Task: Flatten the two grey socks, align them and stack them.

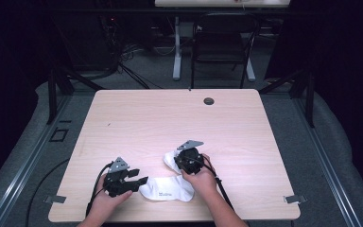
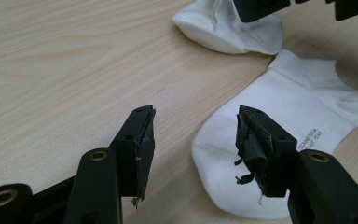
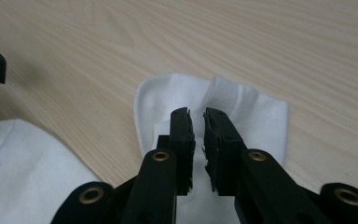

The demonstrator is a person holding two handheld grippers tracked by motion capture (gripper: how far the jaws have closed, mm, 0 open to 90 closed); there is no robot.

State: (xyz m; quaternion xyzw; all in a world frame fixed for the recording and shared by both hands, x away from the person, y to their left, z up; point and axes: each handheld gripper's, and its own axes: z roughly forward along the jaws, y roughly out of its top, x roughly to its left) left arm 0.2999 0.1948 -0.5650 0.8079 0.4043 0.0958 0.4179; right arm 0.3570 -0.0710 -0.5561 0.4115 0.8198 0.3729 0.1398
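Two white socks lie near the table's front edge. One sock [image 1: 168, 189] [image 2: 279, 107] [image 3: 18, 163] lies flat, with small grey print near its toe. The other, folded sock [image 1: 171, 158] [image 2: 223, 28] [image 3: 261, 116] is bunched up just behind it. My left gripper [image 1: 142, 180] [image 2: 193, 114] is open, low over the wood at the flat sock's left end, with nothing between its fingers. My right gripper [image 1: 178, 163] [image 3: 198, 114] points down onto the folded sock. Its jaws stand a narrow gap apart, and white fabric shows through the gap.
The light wooden table [image 1: 170, 118] has a round cable hole [image 1: 209, 100] near its far edge. A black chair [image 1: 222, 42] and loose cables stand on the floor beyond the table. A cable trails from each gripper off the front edge.
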